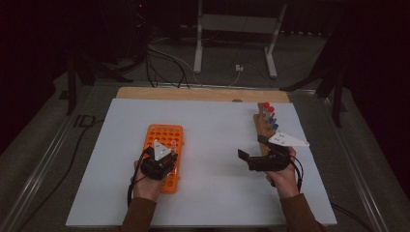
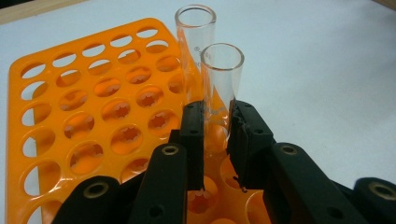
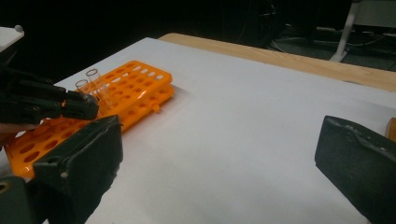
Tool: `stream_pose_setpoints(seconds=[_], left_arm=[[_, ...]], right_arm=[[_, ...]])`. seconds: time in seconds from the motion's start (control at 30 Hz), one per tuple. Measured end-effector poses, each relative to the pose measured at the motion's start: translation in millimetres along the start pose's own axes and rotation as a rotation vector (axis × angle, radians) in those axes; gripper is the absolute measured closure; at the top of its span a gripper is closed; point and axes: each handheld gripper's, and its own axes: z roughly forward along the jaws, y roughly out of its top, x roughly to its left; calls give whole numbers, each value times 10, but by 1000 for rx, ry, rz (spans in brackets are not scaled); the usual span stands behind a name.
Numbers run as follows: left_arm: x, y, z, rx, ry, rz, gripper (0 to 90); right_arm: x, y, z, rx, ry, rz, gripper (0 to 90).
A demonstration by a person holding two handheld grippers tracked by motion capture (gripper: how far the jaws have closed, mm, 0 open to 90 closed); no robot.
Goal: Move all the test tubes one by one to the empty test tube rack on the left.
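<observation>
Gripping a clear glass test tube [image 2: 221, 88] between its black pads [image 2: 194, 135], left gripper [image 2: 215, 140] sitting over the near right part of the orange rack [image 2: 70, 93] — jaws closed onto the tube's lower wall, open mouth of the tube rising well above the fingertips. Standing upright, that tube, its long axis running straight up from the rack's holes and square across the jaws' line of squeeze; lower end hidden behind the pads, so whether seated in a hole or just above one cannot be told. Just beyond the claw, a second test tube [image 2: 195, 42] standing upright in the rack, touching or nearly touching the held one. Spreading away to the claw's left, rows of empty holes.

Judging the coming move as turning on this vertical axis: any lift or lowering likely needing to go straight along it, without tipping toward the neighbour.

Resting low over the rack in the high view, left hand [image 1: 147, 181] reaching forward with wrist level. Farther off across the white table [image 1: 212, 145], right gripper [image 1: 251, 159] hovering with jaws spread wide and holding nothing, well apart from the rack — beside a wooden stand [image 1: 263, 128] carrying red and blue caps [image 1: 270, 116].
</observation>
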Motion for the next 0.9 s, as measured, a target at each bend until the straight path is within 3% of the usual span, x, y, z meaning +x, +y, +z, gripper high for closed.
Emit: stream_pose_setpoints(seconds=[0.13, 0.37, 0.67, 0.9], left_arm=[[8, -6, -5, -3, 0, -14, 746], [15, -22, -39, -43, -7, -27, 576], [31, 24, -182, -159, -45, -47, 339], [24, 69, -260, -224, -53, -64, 181]], right_arm=[[-1, 0, 1, 0, 0, -1, 14], [-15, 2, -6, -2, -3, 1, 14], [-61, 24, -32, -14, -19, 5, 14], [-228, 30, -95, -31, -63, 35, 14]])
